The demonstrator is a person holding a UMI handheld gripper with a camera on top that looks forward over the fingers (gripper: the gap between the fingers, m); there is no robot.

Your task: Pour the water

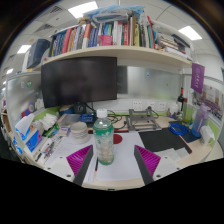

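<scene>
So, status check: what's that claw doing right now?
Claw open. Bottle stands just ahead, between its fingers, ungrasped. Bowls beside it; path unobstructed.

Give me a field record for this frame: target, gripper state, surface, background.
target: clear plastic bottle with green label, upright on the white desk
bottle position: just ahead of the fingers, between their lines, not touched
gripper: open, pink pads facing inward, nothing held
behind bottle: dark monitor, cluttered desk items
above: shelf of books
right side: blue item, too small to identify
receiving cup: none identifiable
task stage: bottle not yet grasped
</scene>
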